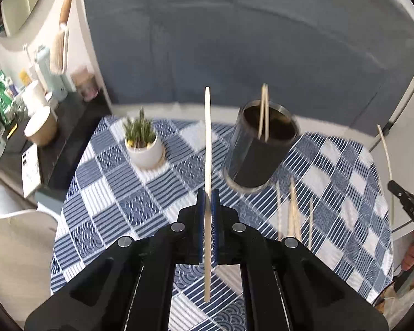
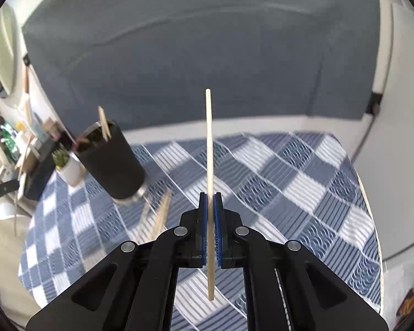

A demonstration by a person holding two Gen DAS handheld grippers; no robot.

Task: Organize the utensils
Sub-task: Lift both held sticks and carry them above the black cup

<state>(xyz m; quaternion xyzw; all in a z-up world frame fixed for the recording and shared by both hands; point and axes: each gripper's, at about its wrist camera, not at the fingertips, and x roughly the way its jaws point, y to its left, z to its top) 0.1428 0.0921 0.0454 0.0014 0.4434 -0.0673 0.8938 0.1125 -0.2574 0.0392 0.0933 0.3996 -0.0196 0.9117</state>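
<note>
The left gripper [image 1: 207, 193] has its blue-padded fingers [image 1: 215, 220] pinched on a pale chopstick [image 1: 207, 149], which runs lengthwise between them, its far end sticking up well past the tips and its near end hanging back over the cloth [image 1: 102, 198]. The right gripper [image 2: 210, 195] does the same: fingers [image 2: 219, 220] pressed against a second stick [image 2: 209, 149], held nearly upright in the view. Both are lifted clear of the table.

On the blue and white checked cloth, just right of the left gripper, several loose sticks [image 1: 294, 209] lie side by side; the right wrist view shows them [image 2: 160, 212] blurred, near the foot of the cup [image 2: 111, 162]. That dark cylindrical cup [image 1: 258, 149] stands a little farther on, with two sticks [image 1: 263, 110] leaning upright inside it. Left of it sits a small green plant in a white pot [image 1: 145, 149].

At the right edge of the left view, the other gripper's black body [image 1: 408, 209] appears with its stick [image 1: 386, 165] and part of a hand [image 1: 412, 256].

Beyond the table's far edge hangs a blue-grey curtain [image 1: 248, 41]. To the left, a dark side shelf [image 1: 66, 127] carries paper cups [image 1: 41, 125], bottles and packets, with a mirror [image 1: 22, 0] above and a white chair [image 1: 5, 201] on the floor.
</note>
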